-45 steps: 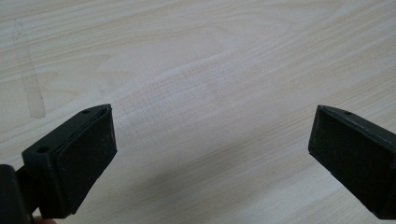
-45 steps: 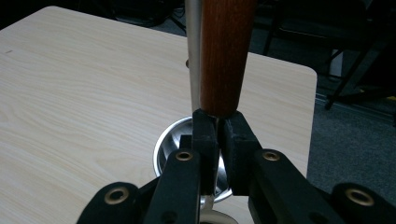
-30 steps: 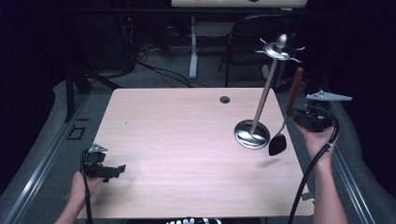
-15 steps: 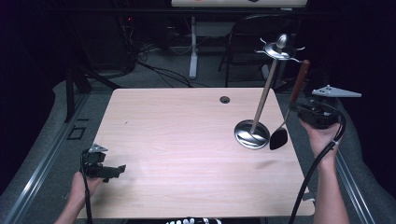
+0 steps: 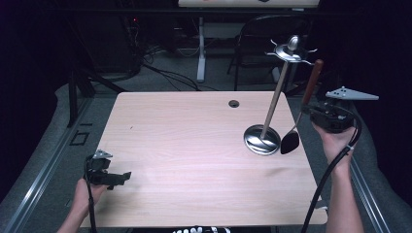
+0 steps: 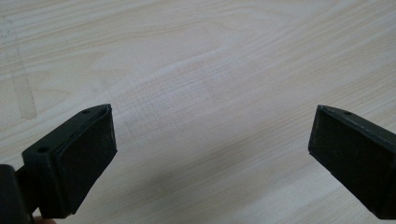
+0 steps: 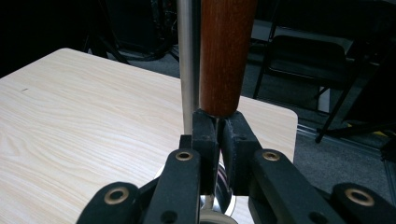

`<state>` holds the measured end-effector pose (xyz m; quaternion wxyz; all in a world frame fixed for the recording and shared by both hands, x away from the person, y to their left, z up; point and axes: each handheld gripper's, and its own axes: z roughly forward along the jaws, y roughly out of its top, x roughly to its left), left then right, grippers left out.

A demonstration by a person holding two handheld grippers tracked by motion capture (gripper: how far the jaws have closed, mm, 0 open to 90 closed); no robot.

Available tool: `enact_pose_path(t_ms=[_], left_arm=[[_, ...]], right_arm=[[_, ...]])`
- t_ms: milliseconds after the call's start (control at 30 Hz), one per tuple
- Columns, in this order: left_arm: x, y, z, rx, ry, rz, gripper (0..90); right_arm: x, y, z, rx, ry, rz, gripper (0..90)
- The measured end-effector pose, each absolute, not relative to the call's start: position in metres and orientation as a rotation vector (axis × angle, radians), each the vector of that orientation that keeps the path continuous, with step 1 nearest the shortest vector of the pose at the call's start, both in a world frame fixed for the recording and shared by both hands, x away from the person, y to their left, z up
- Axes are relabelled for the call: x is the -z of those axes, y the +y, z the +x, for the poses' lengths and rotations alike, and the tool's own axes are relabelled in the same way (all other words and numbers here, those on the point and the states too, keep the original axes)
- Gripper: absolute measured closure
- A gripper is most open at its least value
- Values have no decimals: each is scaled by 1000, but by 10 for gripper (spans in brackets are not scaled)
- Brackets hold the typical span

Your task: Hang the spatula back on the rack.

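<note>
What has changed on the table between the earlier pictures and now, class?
The right hand-held gripper drifted slightly toward the table's right edge and a little up, carrying the ladle it grips; the ladle's bowl now hangs just right of the rack base. Nothing was taken or released. The left hand-held gripper, open, and the rack stayed put.

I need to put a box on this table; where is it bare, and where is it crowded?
The light wooden table is bare from the left gripper across to the steel utensil stand. Crowded at right: stand, wooden-handled black spoon, right gripper.
</note>
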<state>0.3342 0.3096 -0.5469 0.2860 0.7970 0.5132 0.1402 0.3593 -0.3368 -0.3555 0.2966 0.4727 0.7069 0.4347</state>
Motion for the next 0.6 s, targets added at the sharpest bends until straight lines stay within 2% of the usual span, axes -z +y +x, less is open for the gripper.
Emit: enact_pose_path(t_ms=[600], left_arm=[[547, 310, 334, -369, 1369, 2138, 8]], right_arm=[[352, -333, 367, -1146, 1897, 1261, 848]])
